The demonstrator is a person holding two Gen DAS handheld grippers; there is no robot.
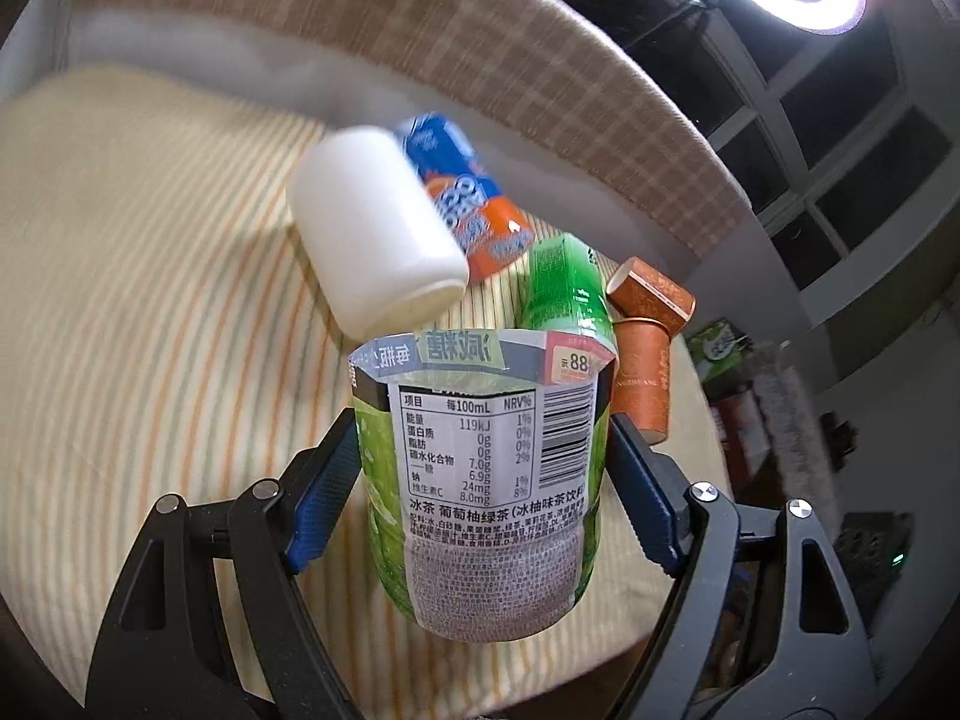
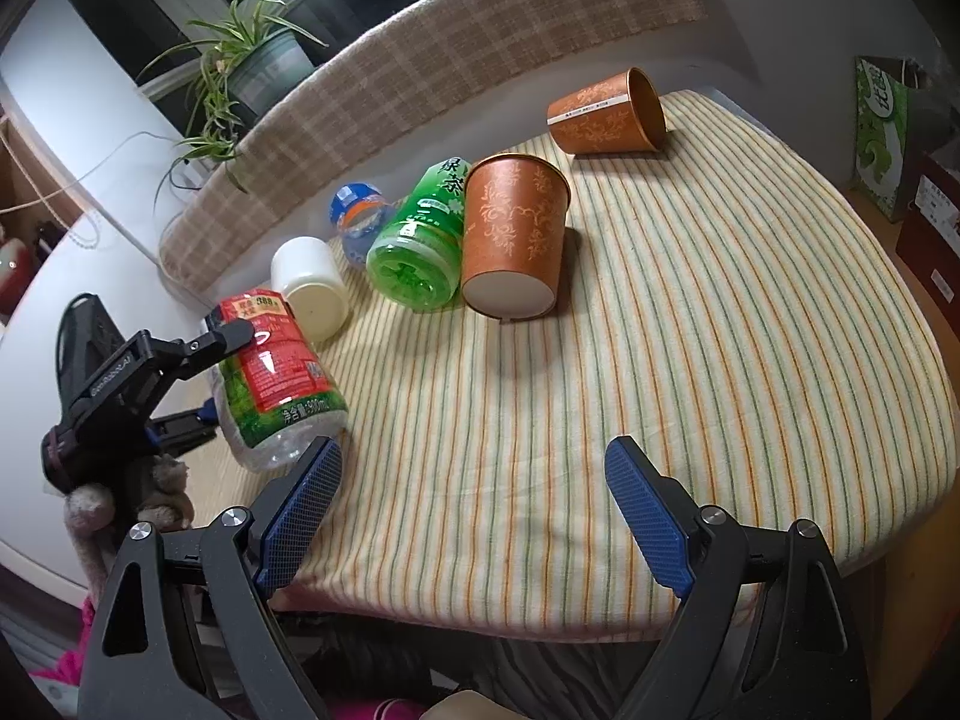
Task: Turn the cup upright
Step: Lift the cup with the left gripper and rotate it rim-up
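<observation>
My left gripper (image 1: 480,450) is shut on a cut-bottle cup with a green and red tea label (image 1: 480,480); it shows tilted in the right wrist view (image 2: 270,372), held at the table's left edge by the left gripper (image 2: 204,372). My right gripper (image 2: 474,480) is open and empty above the striped cloth's near edge. An orange paper cup (image 2: 516,234) stands upside down at mid table. A second orange cup (image 2: 606,114) lies on its side at the back. A white cup (image 2: 309,285), a green cut-bottle cup (image 2: 420,240) and a blue one (image 2: 357,219) lie on their sides.
The table has a striped cloth (image 2: 720,330) and drops off at the right and near edges. A checked cushion back (image 2: 450,42) runs behind it. A potted plant (image 2: 240,66) stands at the back left. Boxes (image 2: 882,138) stand at the right.
</observation>
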